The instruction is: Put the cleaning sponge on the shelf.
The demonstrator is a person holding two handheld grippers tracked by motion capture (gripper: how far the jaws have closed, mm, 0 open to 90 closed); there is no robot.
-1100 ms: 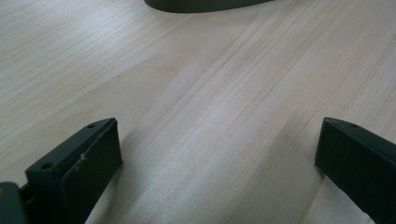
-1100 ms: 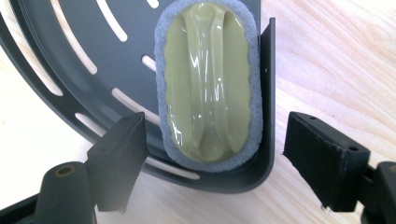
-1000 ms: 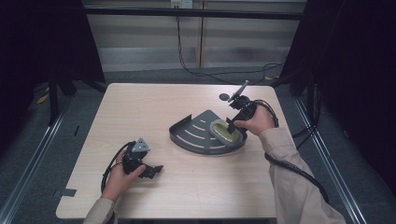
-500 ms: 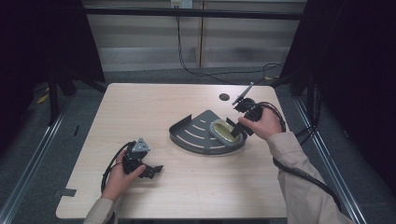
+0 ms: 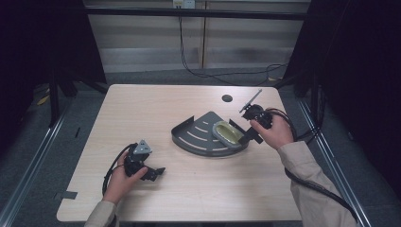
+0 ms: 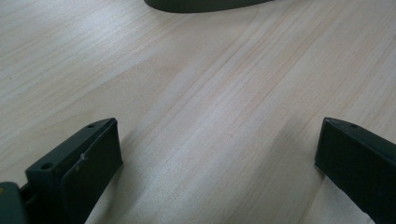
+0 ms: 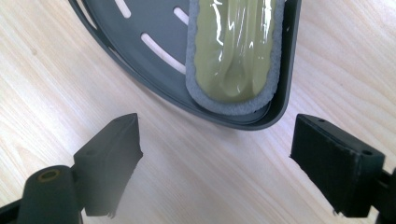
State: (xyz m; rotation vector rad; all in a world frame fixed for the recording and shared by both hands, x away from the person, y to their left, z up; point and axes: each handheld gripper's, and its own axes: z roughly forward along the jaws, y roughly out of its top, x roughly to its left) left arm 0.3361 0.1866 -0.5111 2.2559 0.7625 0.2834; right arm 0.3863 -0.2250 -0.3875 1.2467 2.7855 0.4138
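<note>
A dark grey quarter-round slotted tray (image 5: 201, 137) lies at the middle right of the table. In its right corner rests a yellow-green sponge (image 5: 226, 132) with a grey edge, wrapped in clear film. My right gripper (image 5: 247, 135) hovers just off the tray's right rim, open, nothing between its jaws, which have just been opening. In the right gripper view the sponge (image 7: 233, 51) and tray (image 7: 116, 28) lie beyond my open gripper (image 7: 217, 128). My left gripper (image 5: 155, 173) rests open on the table at the front left. The left gripper view shows the gripper (image 6: 219, 130) over bare wood.
The wooden table (image 5: 142, 109) has a dark round hole (image 5: 227, 98) at its back right. Cables trail from both grippers, and one runs across the floor behind. Metal rails flank the table. The tray's edge (image 6: 201, 4) lies far ahead of the left gripper.
My right gripper has drawn back to the right, off the sponge and past the tray's rim. The sponge stays in the tray. The left hand has not moved.
</note>
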